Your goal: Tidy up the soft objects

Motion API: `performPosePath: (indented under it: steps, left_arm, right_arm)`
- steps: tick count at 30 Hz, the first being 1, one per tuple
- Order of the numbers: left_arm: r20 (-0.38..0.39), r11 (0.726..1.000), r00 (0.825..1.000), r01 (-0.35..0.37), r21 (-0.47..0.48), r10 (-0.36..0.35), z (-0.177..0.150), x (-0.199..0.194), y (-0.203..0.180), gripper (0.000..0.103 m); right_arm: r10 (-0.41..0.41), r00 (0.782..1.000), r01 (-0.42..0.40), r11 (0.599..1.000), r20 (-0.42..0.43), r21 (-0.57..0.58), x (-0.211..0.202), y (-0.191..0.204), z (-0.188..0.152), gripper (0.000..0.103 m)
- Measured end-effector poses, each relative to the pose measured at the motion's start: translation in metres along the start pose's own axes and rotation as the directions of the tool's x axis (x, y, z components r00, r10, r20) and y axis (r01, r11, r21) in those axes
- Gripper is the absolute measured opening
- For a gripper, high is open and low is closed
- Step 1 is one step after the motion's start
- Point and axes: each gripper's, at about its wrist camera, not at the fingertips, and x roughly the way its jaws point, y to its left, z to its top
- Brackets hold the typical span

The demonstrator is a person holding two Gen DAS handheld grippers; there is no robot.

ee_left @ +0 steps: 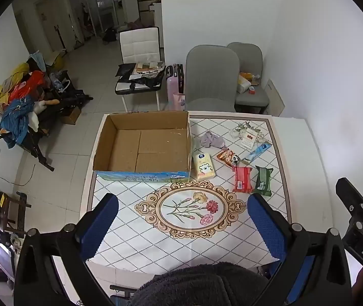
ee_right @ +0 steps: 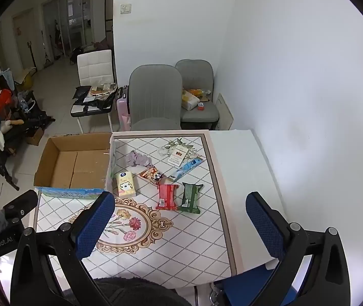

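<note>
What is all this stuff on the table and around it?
box: 1, brown cardboard, table's left, nothing inside
tissue pack: 1, yellow, beside box
red pack: 1, table middle
green pack: 1, right of red
snack bag: 1, orange, behind red
blue tube: 1, far right
cloth: 1, lilac, far side
white carton: 1, far edge
grey chairs: 2, behind table
left gripper: 1, blue fingers, open
right gripper: 1, blue fingers, open

"DAS" on right claw [ee_left: 359,193]; "GenRobot.AI" on left claw [ee_right: 5,199].
</note>
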Motion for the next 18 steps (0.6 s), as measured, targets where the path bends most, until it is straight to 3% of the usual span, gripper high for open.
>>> performPosePath:
  steps: [8,10,18]
  left_arm:
    - [-0.022,1.0,1.0,-0.019,0.003,0.02,0.014,0.014,-0.017,0.103]
    - [0.024,1.0,1.0,0.019,-0.019,-0.019,-0.001,-0.002,0.007,0.103]
    - [0.033,1.0,0.999,0.011,-0.021,-0.011,-0.005,0.003,0.006,0.103]
  right_arm:
    - [0.003,1.0,-0.003,1.0,-0.002,-0.01,0.002,0.004,0.006,0.103]
    - [0.008,1.0,-0.008,1.0,0.009,-0.004,-0.001,0.001,0.006,0.103]
    - [0.004,1.0,-0.003,1.0,0.029,-0.017,-0.005,0.004,0.006,0.103]
